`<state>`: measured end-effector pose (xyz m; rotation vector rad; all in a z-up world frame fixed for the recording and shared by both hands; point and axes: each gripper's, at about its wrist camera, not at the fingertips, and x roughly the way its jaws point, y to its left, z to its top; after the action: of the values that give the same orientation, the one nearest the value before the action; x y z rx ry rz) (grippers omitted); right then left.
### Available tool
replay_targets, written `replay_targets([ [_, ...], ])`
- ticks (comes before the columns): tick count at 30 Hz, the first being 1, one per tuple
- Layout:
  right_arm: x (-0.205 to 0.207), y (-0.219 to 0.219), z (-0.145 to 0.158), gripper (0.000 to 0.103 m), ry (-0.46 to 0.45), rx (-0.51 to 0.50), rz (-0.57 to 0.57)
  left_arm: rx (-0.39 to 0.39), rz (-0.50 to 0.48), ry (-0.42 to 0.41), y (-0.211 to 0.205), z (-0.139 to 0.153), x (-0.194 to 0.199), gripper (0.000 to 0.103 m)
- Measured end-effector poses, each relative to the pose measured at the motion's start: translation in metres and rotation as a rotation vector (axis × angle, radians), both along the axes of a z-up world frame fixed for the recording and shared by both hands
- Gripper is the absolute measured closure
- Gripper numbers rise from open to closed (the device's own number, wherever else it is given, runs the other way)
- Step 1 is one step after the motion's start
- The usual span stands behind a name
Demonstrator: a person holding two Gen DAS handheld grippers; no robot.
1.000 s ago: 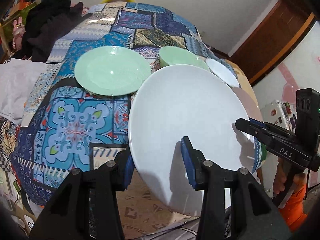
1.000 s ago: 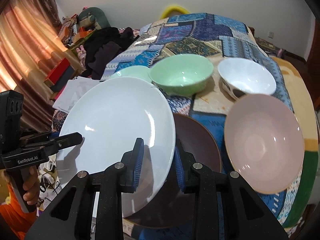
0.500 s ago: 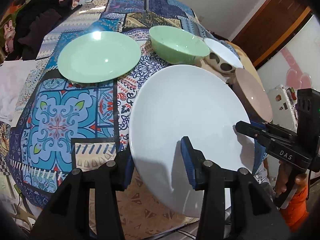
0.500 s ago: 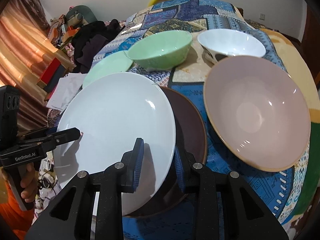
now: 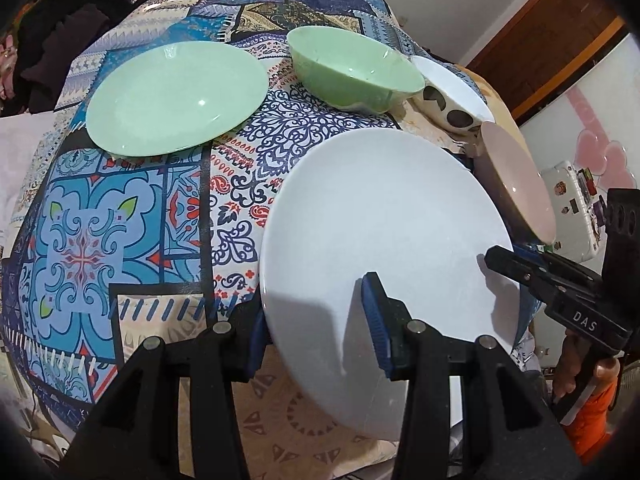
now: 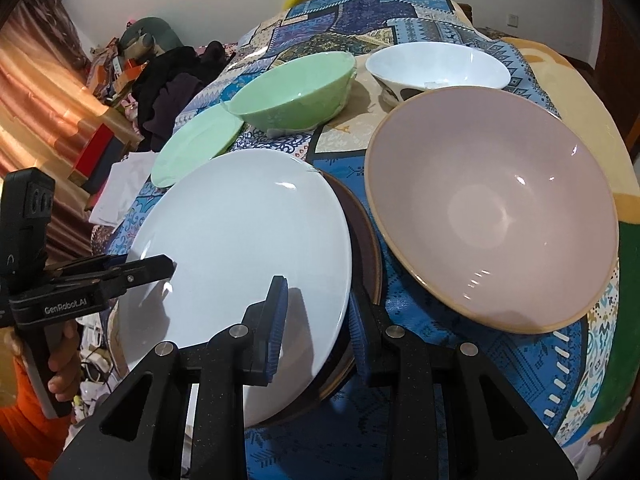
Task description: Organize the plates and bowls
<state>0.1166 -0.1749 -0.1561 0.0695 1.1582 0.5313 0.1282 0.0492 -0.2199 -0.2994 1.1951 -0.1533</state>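
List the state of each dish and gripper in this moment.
White plate: gripped at both rims, above the brown plate.
Brown plate: flat on the cloth.
Green plate: flat, empty.
Green bowl: upright, empty.
Pink bowl: upright, empty.
Left gripper: shut on white plate.
Right gripper: shut on white plate.

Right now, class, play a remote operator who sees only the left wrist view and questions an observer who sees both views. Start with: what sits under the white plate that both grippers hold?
Observer: A dark brown plate lies beneath the white plate. It is hidden from you.
Operator: Is anything in the pink bowl? I see it edge-on.
Observer: The pink bowl is empty.
Operator: Where does the right gripper hold?
Observer: The right gripper clamps the white plate's near rim, just over the brown plate's edge.
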Motion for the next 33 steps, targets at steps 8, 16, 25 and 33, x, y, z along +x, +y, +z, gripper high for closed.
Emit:
replay_targets([
  [8, -0.001, -0.004, 0.003, 0.077, -0.009, 0.006, -0.001, 0.035, -0.013, -0.001, -0.005, -0.002, 0.005, 0.059],
  [16, -0.003, -0.012, 0.007, 0.074, -0.039, -0.048, -0.018, 0.071, -0.043, -0.015, -0.012, -0.002, 0.003, 0.060],
  [25, -0.007, -0.003, 0.030, 0.074, -0.109, -0.046, 0.017, 0.098, -0.013, -0.077, 0.001, 0.016, -0.005, 0.058],
  [33, 0.004, 0.024, 0.049, 0.074, -0.173, -0.015, 0.064, 0.170, 0.047, -0.199, 0.031, 0.050, -0.011, 0.044],
])
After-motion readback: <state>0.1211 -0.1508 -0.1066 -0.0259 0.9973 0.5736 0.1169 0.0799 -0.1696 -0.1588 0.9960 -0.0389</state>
